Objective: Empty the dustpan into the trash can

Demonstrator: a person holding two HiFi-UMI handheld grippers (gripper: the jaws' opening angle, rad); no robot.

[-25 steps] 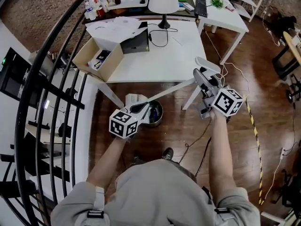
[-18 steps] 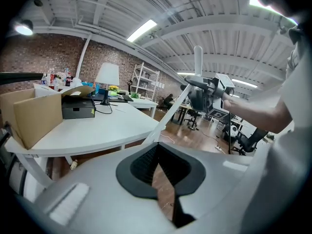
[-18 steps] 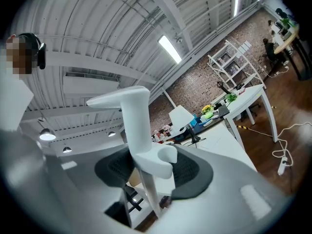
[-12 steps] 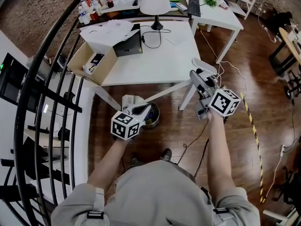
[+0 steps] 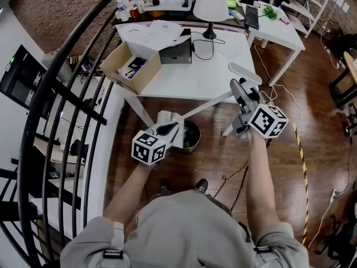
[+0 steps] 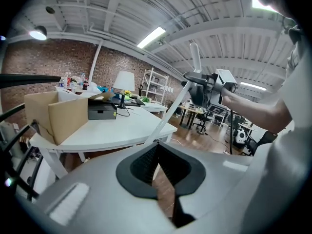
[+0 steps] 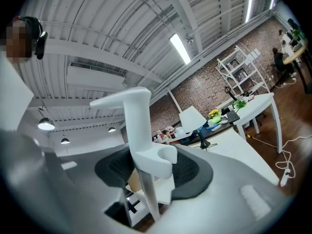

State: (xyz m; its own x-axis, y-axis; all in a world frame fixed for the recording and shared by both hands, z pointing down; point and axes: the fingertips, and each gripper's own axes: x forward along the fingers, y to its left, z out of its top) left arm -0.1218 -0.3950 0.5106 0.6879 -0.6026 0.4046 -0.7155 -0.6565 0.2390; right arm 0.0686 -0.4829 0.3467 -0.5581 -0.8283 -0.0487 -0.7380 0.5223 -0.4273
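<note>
My right gripper [image 5: 241, 89] [image 7: 146, 172] is shut on the top of the white dustpan handle [image 7: 141, 130]. The handle's pole [image 5: 209, 104] slants down and left to the pale pan [image 5: 167, 118]. The pan hangs at the left rim of a round metal trash can [image 5: 192, 143] on the wood floor, under the table's edge. My left gripper [image 5: 172, 128] [image 6: 156, 147] is beside the pan with its pads meeting at the tips. In the left gripper view the pole [image 6: 170, 111] vanishes behind those tips, so a grip on the pan cannot be made out.
A white table [image 5: 184, 77] with a cardboard box [image 5: 129, 66], papers and a lamp [image 5: 211, 7] stands just behind the can. A black curved railing [image 5: 61, 94] runs down the left. Cables [image 5: 234, 177] lie on the floor at right. The person's shoe is near the can.
Both grippers and the dustpan have shifted slightly together. The pan stays at the can's rim and neither grip looks different.
</note>
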